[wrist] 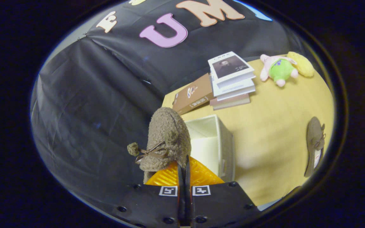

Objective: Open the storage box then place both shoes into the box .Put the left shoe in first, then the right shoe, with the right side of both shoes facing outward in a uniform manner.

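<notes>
Shoe (166,139) pinched in gripper (184,172), fingers nearly closed on rim, over open box (225,142). Next: lower in, right side out. Second shoe (315,145) waiting on table (274,126).

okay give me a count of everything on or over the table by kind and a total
Shoes: 2, one in the gripper, one on the table
Boxes: 1, open
Books: 4
Plush toys: 2
Total: 9
</notes>
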Motion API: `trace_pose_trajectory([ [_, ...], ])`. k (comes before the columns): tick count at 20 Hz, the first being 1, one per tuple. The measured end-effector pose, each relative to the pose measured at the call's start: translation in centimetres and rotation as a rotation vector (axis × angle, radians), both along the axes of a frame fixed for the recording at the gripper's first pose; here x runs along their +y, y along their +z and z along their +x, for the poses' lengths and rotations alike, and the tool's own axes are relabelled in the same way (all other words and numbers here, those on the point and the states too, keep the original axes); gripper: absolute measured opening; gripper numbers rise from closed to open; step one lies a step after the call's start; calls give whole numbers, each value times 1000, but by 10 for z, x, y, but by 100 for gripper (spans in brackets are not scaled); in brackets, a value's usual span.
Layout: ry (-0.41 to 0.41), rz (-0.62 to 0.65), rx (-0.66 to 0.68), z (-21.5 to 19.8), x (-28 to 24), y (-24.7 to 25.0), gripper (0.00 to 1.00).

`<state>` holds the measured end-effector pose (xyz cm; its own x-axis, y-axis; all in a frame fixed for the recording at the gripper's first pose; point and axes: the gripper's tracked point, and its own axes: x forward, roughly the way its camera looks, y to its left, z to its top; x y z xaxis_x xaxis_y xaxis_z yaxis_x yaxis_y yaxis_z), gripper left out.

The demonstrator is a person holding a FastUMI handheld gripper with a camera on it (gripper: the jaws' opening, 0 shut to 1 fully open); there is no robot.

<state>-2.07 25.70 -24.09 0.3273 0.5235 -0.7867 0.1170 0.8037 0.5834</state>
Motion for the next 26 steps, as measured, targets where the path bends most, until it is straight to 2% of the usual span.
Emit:
trace_pose_trajectory([
  [4,67,-77,79,-20,31,-42,4],
  [13,30,-193,217,-27,61,-108,4],
  [16,81,-235,217,-32,69,-115,7],
  [18,133,-219,220,-40,80,-116,9],
  [22,182,-146,192,-44,88,-106,50],
  [26,168,-47,121,-32,86,-65,91],
])
